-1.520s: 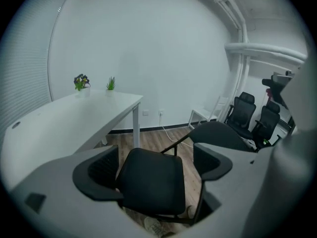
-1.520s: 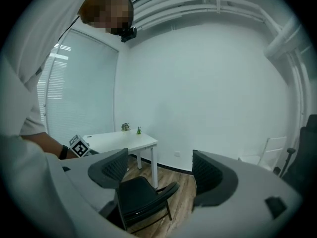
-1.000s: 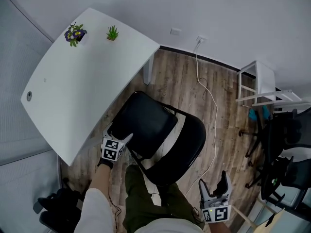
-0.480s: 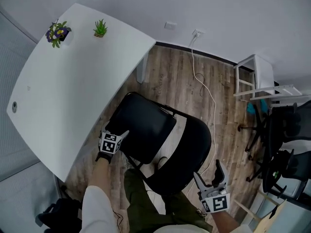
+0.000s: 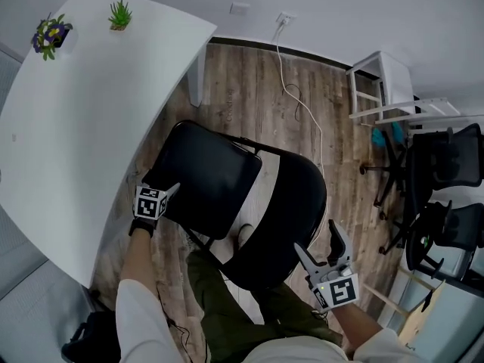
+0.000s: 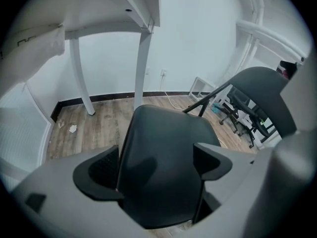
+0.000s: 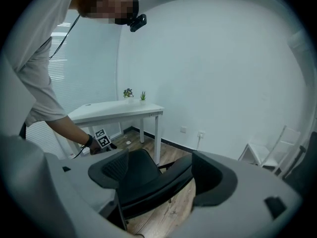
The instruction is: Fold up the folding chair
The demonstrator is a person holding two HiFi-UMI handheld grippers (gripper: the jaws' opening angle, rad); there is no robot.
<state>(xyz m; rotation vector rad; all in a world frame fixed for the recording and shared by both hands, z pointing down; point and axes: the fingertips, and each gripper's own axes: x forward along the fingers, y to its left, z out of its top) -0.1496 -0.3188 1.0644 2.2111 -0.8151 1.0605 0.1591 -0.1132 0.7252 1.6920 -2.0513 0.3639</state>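
Observation:
The black folding chair stands unfolded on the wood floor in the head view, seat (image 5: pixel 204 176) toward the table and backrest (image 5: pixel 291 218) toward me. My left gripper (image 5: pixel 170 193) is at the seat's front left edge, jaws open. In the left gripper view the seat (image 6: pixel 163 152) fills the gap of the left gripper (image 6: pixel 156 170) broad side on. My right gripper (image 5: pixel 316 239) is open just beside the backrest's right end. In the right gripper view the backrest (image 7: pixel 163 180) crosses in front of the open right gripper (image 7: pixel 158 175).
A white table (image 5: pixel 76 112) with two small plants (image 5: pixel 119 13) stands left of the chair. A white cable (image 5: pixel 302 112) lies on the floor behind it. A white step stool (image 5: pixel 382 85) and black office chairs (image 5: pixel 446 203) stand at the right. My legs (image 5: pixel 227 308) are behind the chair.
My right gripper has risen and moved in to the backrest's right end. The left gripper has stayed at the seat's front edge. My head view has shifted to the right.

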